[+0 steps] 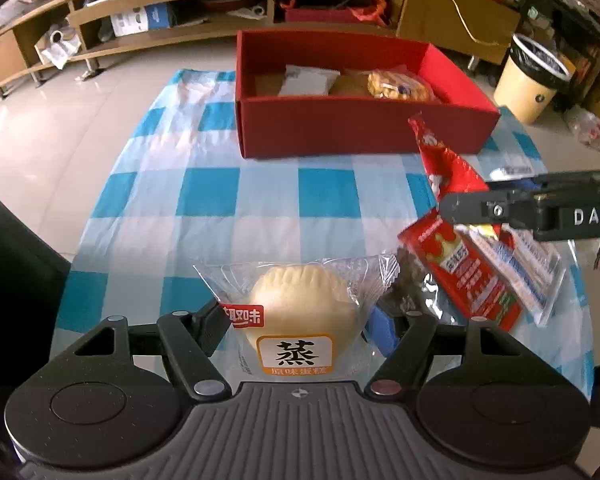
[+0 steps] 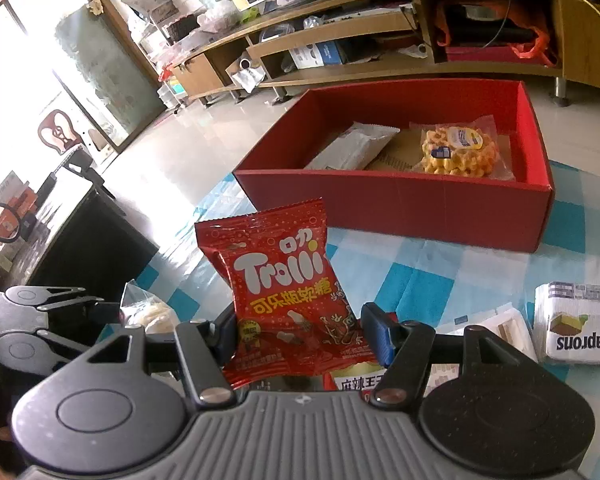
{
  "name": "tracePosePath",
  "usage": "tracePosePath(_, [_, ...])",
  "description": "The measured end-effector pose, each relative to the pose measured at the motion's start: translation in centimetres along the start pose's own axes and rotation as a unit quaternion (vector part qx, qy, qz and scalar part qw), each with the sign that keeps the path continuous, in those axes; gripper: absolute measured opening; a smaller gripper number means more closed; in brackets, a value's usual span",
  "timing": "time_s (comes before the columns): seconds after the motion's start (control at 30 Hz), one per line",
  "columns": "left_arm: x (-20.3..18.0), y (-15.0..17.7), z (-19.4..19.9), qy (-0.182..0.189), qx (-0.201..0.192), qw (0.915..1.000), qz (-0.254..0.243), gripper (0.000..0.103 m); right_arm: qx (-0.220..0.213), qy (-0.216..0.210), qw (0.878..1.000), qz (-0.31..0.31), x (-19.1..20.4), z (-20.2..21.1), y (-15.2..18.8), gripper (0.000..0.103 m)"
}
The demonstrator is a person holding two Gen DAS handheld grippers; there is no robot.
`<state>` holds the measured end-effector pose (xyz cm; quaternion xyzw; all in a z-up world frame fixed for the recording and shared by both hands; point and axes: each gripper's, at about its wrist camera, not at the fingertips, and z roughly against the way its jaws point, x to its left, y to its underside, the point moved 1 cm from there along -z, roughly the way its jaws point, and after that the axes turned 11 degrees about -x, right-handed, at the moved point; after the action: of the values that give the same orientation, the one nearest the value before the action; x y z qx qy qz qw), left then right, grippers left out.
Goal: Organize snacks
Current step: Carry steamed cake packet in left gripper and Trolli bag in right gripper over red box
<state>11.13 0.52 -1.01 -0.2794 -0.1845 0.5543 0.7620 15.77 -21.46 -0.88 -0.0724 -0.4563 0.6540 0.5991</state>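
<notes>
Near the red box [image 2: 396,208], we pinch a light, crinkly Trolli bag [image 2: 288,300] in the right gripper [image 2: 300,336]; our left gripper [image 1: 304,328] clamps the soft, squashable steamed cake [image 1: 300,308] at its sides.

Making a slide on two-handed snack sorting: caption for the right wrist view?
Right gripper holds a red Trolli gummy bag upright before the red box.
</notes>
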Motion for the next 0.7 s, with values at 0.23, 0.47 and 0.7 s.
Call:
tracePosePath(0.23, [0.1, -1.1, 0.1, 0.005, -0.011, 0.9997, 0.021, 0.076, -0.010, 0.000, 1.000, -0.006, -0.2, 0.0, -0.6, 0.062])
tracePosePath(0.47, [-0.3, -2.3, 0.1, 0.012, -0.023, 0.9992, 0.032, 0.076, -0.022, 0.001, 1.000, -0.011, -0.4, 0.2, -1.3, 0.062])
tracePosePath(0.7, [-1.0, -3.6, -0.2, 0.016, -0.033, 0.9984, 0.042, 0.076, -0.035, -0.001, 0.999, -0.017, -0.6, 0.5, -1.8, 0.062])
